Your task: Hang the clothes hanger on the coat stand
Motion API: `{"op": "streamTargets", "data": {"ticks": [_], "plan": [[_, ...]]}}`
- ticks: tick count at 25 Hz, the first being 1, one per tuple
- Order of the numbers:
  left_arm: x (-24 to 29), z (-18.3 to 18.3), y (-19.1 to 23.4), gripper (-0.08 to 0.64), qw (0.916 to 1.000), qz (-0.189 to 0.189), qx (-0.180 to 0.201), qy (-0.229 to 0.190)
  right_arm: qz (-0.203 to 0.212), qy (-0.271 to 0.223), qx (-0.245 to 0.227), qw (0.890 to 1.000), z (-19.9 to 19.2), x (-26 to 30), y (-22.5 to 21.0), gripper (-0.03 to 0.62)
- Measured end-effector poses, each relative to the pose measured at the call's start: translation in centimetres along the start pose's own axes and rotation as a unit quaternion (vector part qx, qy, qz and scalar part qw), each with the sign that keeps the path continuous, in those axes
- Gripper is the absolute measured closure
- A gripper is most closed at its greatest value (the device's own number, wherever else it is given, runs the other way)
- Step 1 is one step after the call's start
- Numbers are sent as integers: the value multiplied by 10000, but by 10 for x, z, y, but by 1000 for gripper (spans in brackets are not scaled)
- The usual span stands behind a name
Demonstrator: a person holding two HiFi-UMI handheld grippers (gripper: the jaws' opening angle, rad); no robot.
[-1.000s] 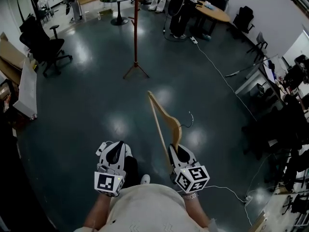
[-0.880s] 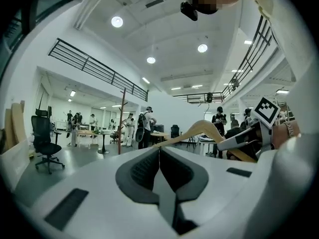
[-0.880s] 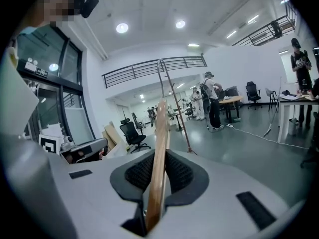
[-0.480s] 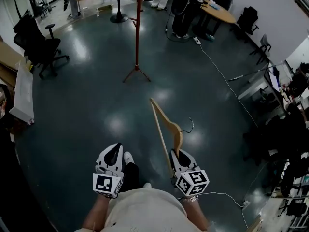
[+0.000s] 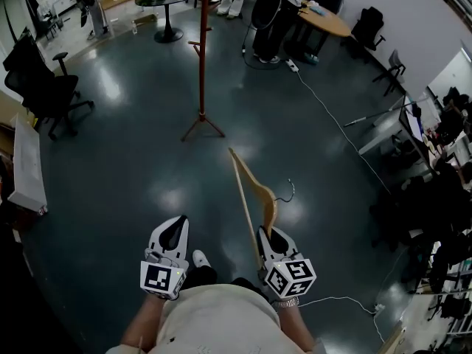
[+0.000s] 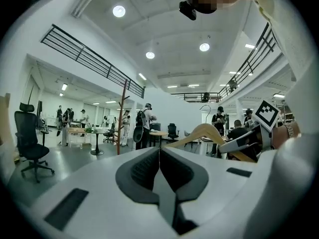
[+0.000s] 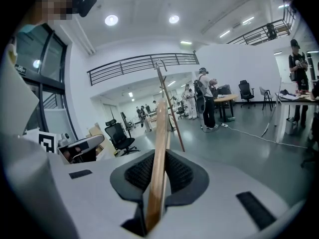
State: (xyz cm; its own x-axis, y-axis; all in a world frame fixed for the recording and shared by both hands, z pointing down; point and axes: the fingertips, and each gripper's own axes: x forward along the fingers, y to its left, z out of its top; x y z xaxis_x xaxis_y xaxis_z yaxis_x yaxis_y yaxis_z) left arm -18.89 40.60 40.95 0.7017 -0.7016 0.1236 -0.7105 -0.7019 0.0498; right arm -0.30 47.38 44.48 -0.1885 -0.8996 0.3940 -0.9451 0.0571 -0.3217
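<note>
A light wooden clothes hanger (image 5: 252, 194) with a thin wire hook (image 5: 289, 186) stands up out of my right gripper (image 5: 267, 234), which is shut on its lower end. In the right gripper view the hanger's wood (image 7: 158, 153) runs up between the jaws. The red-brown coat stand (image 5: 200, 57) rises from the dark floor ahead, a little left of the hanger, and shows thin behind it (image 7: 172, 116) there. My left gripper (image 5: 175, 228) is shut and holds nothing. In the left gripper view the hanger (image 6: 204, 132) and coat stand (image 6: 120, 118) show beyond the jaws.
A black office chair (image 5: 38, 87) stands at the left. People stand by a round table (image 5: 168, 2) and a wooden desk (image 5: 324, 19) at the back. A white cable (image 5: 335, 124) runs across the floor on the right, near desks (image 5: 398, 124).
The view has moved forward: the coat stand sits nearer and lower in the picture. Both grippers keep their places, and the hanger stays in the right one.
</note>
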Motion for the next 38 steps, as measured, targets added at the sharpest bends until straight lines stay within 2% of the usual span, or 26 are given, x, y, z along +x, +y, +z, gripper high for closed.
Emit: {"op": "streamTargets", "data": {"ticks": [5, 10, 16, 19, 22, 24, 30, 35, 38], "plan": [[16, 12, 43, 546, 9998, -96, 140, -100, -17, -146, 26, 9999, 12, 31, 20, 523], [28, 22, 55, 546, 9996, -96, 150, -220, -105, -212, 35, 9997, 23, 42, 17, 523], [46, 7, 60, 546, 10000, 22, 91, -4, -93, -152, 125, 9998, 29, 65, -3, 523], [56, 4, 74, 546, 9998, 196, 4, 18, 45, -52, 77, 9999, 34, 89, -8, 523], [74, 2, 98, 546, 9985, 537, -98, 98, 214, -3, -16, 9998, 49, 118, -15, 523], [92, 5, 113, 546, 9972, 733, -67, 146, 310, 13, -32, 9995, 61, 141, -24, 524], [155, 20, 139, 546, 9949, 1003, 16, 118, 475, 124, -128, 9987, 101, 206, -65, 523], [220, 43, 143, 546, 9922, 1244, 62, -7, 776, 276, -419, 9957, 143, 250, -105, 523], [260, 55, 141, 546, 9903, 1388, -40, -101, 944, 360, -496, 9936, 167, 276, -129, 523]]}}
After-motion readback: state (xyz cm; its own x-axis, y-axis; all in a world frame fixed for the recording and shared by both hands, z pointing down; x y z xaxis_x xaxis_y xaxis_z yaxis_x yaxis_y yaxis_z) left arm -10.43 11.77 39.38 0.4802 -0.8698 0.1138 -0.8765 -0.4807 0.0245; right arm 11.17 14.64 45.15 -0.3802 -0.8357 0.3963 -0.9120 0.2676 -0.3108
